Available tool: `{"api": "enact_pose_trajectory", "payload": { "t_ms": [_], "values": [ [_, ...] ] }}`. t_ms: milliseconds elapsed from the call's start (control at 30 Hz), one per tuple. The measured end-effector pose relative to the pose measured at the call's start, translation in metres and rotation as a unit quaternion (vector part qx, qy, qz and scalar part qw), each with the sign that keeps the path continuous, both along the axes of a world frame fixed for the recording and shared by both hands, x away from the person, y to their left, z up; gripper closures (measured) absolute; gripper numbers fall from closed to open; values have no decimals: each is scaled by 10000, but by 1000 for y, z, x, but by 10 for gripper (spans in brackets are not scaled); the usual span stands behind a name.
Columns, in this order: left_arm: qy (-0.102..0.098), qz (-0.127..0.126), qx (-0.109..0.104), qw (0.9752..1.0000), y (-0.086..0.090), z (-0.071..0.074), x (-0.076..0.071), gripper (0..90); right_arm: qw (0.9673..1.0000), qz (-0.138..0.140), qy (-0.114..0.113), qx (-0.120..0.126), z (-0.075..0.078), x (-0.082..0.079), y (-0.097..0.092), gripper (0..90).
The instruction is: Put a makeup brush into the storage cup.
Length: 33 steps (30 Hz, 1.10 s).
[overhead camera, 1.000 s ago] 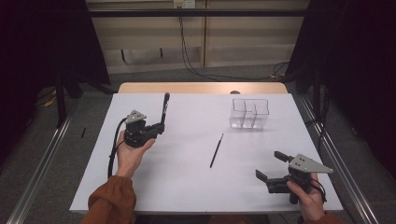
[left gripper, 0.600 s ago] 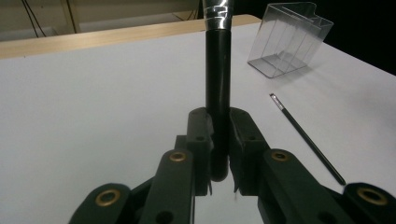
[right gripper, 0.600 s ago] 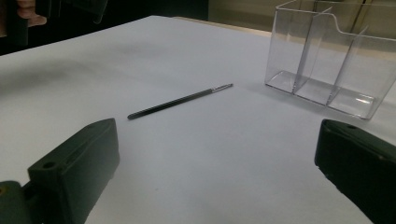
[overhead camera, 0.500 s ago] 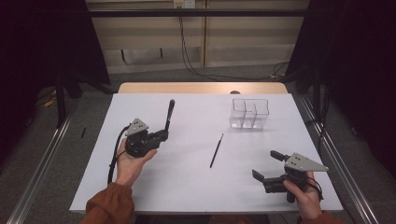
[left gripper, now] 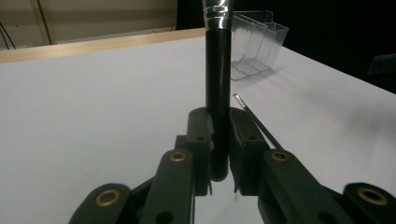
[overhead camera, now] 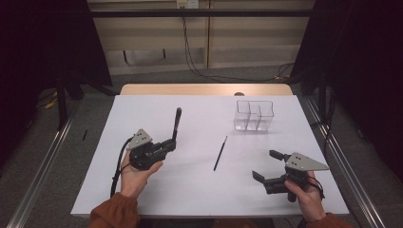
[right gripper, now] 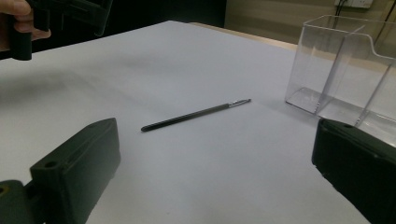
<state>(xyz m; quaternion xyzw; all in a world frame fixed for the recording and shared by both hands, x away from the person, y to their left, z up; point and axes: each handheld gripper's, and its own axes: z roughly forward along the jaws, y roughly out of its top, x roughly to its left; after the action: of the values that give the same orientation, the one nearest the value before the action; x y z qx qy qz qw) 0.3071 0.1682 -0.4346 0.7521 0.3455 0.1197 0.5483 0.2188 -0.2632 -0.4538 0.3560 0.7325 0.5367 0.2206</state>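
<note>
A: Table [overhead camera: 142, 199] mostly bare. Obstacles: clear organizer [overhead camera: 254, 115] far right, thin brush [overhead camera: 220, 153] flat mid-table.

B: Between the grippers?

A: Wide open lane, just that thin brush in it. Organizer stands well apart from both; bare sheet on every side.

The high view looks down the table [overhead camera: 199, 190]; both low gripper views share the thin brush [right gripper: 196, 114].

No legible text, label, brand mark, number or sign appears on any surface. The white desk top [overhead camera: 199, 190], the clear plastic three-compartment holder [overhead camera: 254, 115] and the black round-handled brush with a silver ferrule [left gripper: 218, 93] carry no visible print; any fine marking on the brush handle would probably be too small to resolve.
</note>
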Motion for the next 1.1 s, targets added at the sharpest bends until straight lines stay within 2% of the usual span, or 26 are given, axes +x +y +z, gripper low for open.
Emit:
{"api": "enact_pose_trajectory", "payload": {
  "t_ms": [167, 267, 333, 533, 700, 767, 933, 1000, 1100],
  "values": [
    [-17, -79, -21, 10000, -3, -2, -7, 798, 9998, 174, -72, 10, 4, 2, 9, 12],
    [-26, -199, -93, 9998, -9, 1, -14, 797, 9993, 324, -119, 138, 7, 3, 15, 11],
    [-102, -296, -75, 9995, -14, 4, -22, 797, 9991, 336, -215, 112, 10, 3, 20, 4],
    [-201, -465, -165, 9986, -20, 7, -37, 797, 9980, 549, -260, 187, 16, 6, 35, 8],
    [-244, -539, -158, 9981, -31, 6, -37, 797, 9970, 687, -250, 257, 19, 14, 50, 18],
    [-200, -604, -182, 9978, -36, 6, -35, 797, 9967, 726, -254, 254, 21, 16, 55, 21],
    [-227, -664, -141, 9974, -48, 7, -29, 797, 9963, 763, -164, 355, 27, 23, 60, 17],
    [-223, -617, -77, 9978, -54, 6, -28, 797, 9964, 737, -143, 401, 30, 27, 61, 15],
    [-215, -658, -110, 9975, -62, 3, -28, 797, 9966, 629, -133, 508, 35, 32, 63, 13]
  ]
}}
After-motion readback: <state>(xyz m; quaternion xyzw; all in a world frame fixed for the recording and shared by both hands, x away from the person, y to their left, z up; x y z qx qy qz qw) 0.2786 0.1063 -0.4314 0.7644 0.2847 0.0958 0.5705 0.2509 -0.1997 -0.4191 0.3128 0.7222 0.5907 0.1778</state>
